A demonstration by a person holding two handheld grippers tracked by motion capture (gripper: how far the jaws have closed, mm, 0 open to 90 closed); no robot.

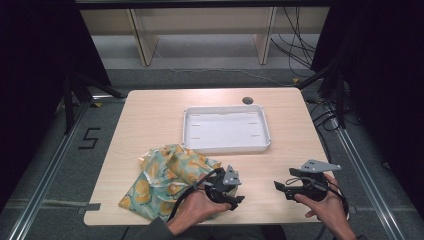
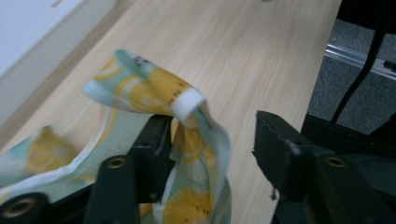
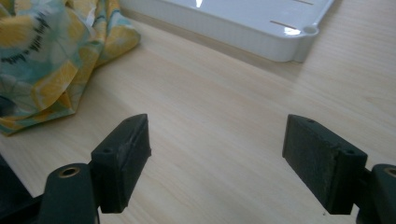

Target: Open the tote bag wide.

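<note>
Cotton cloth (image 2: 154, 93): teal with yellow fruit print, crumpled on the wooden table (image 1: 150, 115); a hemmed edge loops over my left inner pad.
Left gripper (image 1: 226, 189): jaws parted, nothing pinched; the fold hangs loose in the gap, draped against one finger (image 2: 149, 149) and apart from the other.
Cloth's lie: the bulk spreads away to my left; its long axis, I judge, runs from the near table edge toward the tray.
Right gripper (image 3: 217, 158): jaws wide, empty, bare wood beneath; cloth well off to its left.
Nearer hand: the left.
White tray (image 1: 227, 147): empty, beyond both grippers.
</note>
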